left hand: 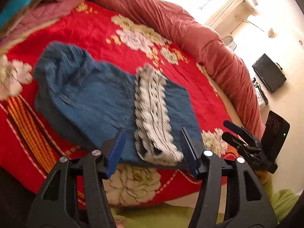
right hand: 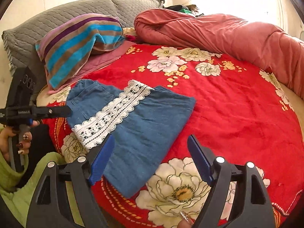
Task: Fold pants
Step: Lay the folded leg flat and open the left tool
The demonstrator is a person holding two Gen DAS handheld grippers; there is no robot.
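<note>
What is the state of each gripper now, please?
Left gripper: open, holding nothing.
Right gripper: open, holding nothing, above the blue pants.

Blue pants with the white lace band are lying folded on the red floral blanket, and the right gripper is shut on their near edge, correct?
Not quite. The right gripper is open, its fingers apart above the pants, as the right wrist view shows. The rest holds: the pants with the lace band lie folded on the red floral blanket.

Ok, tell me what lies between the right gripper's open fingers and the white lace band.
Only blue denim of the pants: the right wrist view shows the right gripper open just short of the lace band.
</note>
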